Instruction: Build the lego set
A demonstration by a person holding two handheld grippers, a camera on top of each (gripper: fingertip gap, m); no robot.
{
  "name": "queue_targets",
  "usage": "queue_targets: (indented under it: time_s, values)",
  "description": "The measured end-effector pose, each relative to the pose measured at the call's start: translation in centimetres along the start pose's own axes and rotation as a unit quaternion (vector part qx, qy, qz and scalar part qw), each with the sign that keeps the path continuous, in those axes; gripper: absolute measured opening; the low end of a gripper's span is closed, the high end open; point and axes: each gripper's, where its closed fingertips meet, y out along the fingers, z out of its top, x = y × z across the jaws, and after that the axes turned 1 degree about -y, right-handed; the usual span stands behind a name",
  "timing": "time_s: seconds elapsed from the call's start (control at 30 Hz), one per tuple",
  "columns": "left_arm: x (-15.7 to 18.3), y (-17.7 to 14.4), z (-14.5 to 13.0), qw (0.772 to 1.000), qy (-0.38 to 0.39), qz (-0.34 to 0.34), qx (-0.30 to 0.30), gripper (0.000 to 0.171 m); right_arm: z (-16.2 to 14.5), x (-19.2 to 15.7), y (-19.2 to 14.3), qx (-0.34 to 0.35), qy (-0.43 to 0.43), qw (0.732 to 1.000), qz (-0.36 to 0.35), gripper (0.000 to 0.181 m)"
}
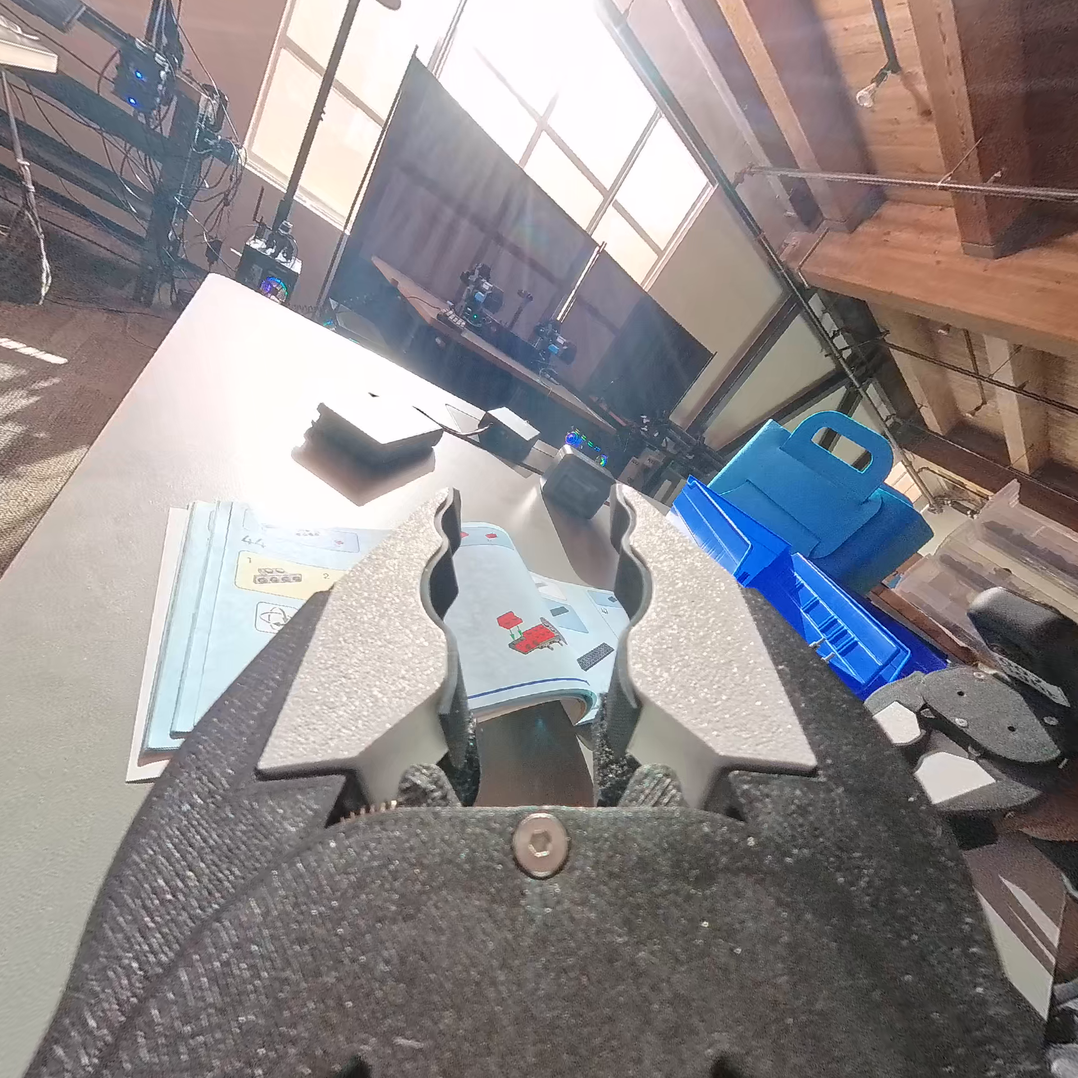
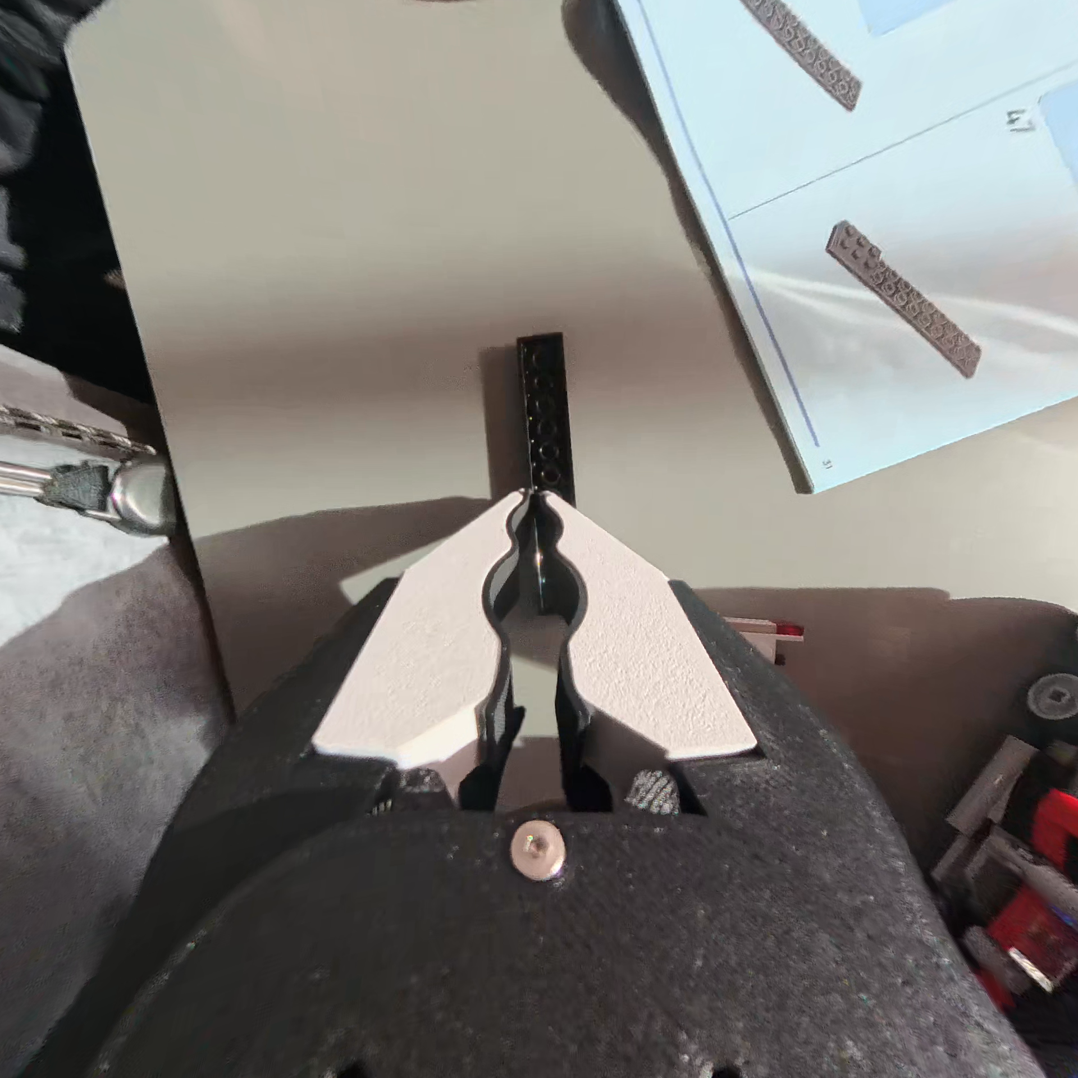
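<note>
A lab or workshop in a loft-like room. Rough wooden beams and boards [image 1: 933, 175] line the ceiling, and tall paned windows [image 1: 554, 116] glare behind a dark screen panel [image 1: 496, 233]. A black metal rack strung with cables and blue-lit electronics [image 1: 146, 76] stands past the pale grey table's [image 1: 116, 496] far corner, and a second wooden bench bearing camera rigs [image 1: 484, 303] sits beyond its far edge.

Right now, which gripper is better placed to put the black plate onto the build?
Right. The right gripper is already shut on the black plate, with the build beside it. The left gripper is open and empty, over the booklet.
</note>
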Motion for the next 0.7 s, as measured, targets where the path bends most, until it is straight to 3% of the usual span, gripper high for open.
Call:
queue_targets:
  time_s: [0.17,0.33,0.53,0.7]
  values:
    - [-0.1,0.1,-0.1,1.0,-0.001,0.002,-0.003,0.052,0.7,0.2,-1.4,0.049,0.023,0.999,0.0,0.007]
    - [-0.2,0.1,-0.2,1.0,-0.002,0.005,-0.006,0.052,1.4,1.3,-5.0,0.13,0.052,0.99,0.001,0.016]
    - [-0.4,0.5,-0.6,1.0,0.005,0.017,-0.021,0.052,0.0,4.1,-9.4,0.218,0.085,0.971,-0.06,0.024]
    - [-0.6,1.0,-1.3,0.998,0.018,0.033,-0.044,0.054,-2.7,6.9,-13.2,0.291,0.13,0.937,-0.141,0.028]
